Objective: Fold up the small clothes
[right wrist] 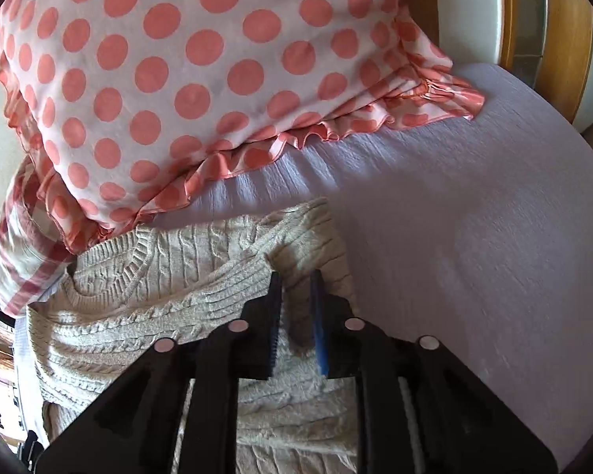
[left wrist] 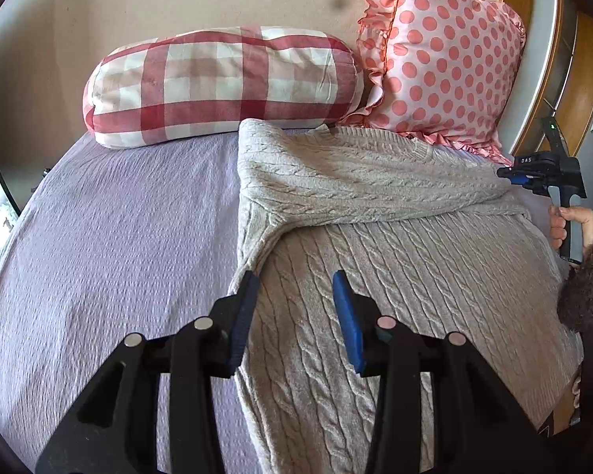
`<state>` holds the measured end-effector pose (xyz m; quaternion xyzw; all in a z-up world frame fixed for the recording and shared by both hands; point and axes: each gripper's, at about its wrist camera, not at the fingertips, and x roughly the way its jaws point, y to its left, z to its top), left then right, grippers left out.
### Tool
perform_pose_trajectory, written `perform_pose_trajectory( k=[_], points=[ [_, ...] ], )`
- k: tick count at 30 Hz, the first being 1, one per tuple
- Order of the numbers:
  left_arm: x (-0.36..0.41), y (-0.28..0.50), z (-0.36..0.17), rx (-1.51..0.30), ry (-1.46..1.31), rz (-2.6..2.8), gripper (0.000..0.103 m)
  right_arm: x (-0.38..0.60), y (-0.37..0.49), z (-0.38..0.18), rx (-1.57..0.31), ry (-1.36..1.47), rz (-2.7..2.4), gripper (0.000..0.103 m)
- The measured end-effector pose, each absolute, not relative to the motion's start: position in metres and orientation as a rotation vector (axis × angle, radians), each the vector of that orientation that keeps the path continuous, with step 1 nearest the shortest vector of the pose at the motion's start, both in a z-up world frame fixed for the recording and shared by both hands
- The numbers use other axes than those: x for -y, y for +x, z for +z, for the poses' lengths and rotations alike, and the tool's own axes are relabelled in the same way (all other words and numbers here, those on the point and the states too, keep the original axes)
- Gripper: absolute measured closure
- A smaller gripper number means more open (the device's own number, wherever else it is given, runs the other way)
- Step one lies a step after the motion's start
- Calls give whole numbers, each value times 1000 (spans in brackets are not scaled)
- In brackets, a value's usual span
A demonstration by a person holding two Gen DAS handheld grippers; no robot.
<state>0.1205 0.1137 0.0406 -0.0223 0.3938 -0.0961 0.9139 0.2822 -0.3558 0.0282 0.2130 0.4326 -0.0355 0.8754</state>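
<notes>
A beige cable-knit sweater (left wrist: 375, 260) lies on the lilac bed sheet (left wrist: 118, 237), with one sleeve (left wrist: 367, 193) folded across its chest. My left gripper (left wrist: 296, 280) is open and empty, hovering over the sweater's left side near the armpit. My right gripper (right wrist: 296, 280) is nearly shut, its jaws pinching a fold of the sweater (right wrist: 201, 304) at its right shoulder. It also shows in the left wrist view (left wrist: 506, 175) at the sleeve's right end, held by a hand.
A red-and-white checked bolster pillow (left wrist: 225, 83) and a pink polka-dot ruffled pillow (left wrist: 442, 51) lean against the wall behind the sweater. The polka-dot pillow (right wrist: 201, 71) sits just beyond the collar. A wooden door frame (right wrist: 565, 39) stands at right.
</notes>
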Motion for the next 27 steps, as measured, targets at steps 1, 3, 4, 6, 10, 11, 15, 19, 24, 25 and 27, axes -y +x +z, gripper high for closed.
perform_pose_trajectory(
  k=[1,3,4,6,10,11,15,19,24,25,27],
  points=[
    [-118,115,40,-814,-60,-204,54,359,266,35,-865,459,-44,14],
    [-128,102,39,-825,-104,-230,44,362,229,43,-832,445,17,13],
    [-132,94,38,-833,-128,-240,43,361,211,44,-842,429,39,19],
    [-137,79,32,-856,-164,-257,41,360,177,38,-882,416,82,34],
    [-139,48,17,-889,-212,-282,41,362,119,13,-958,427,117,58],
    [-139,41,13,-898,-225,-289,41,363,106,6,-973,431,112,60],
    [-135,14,3,-893,-243,-288,43,360,60,-6,-968,449,130,69],
    [-129,-13,1,-874,-240,-285,49,347,24,-9,-951,458,211,80],
    [-129,-37,-3,-868,-278,-265,85,331,-9,-13,-917,458,303,94],
    [-131,-38,-5,-876,-298,-262,91,330,-12,-12,-904,477,318,94],
    [-134,-38,-6,-879,-338,-274,93,335,-12,-5,-853,525,345,95]
  ],
)
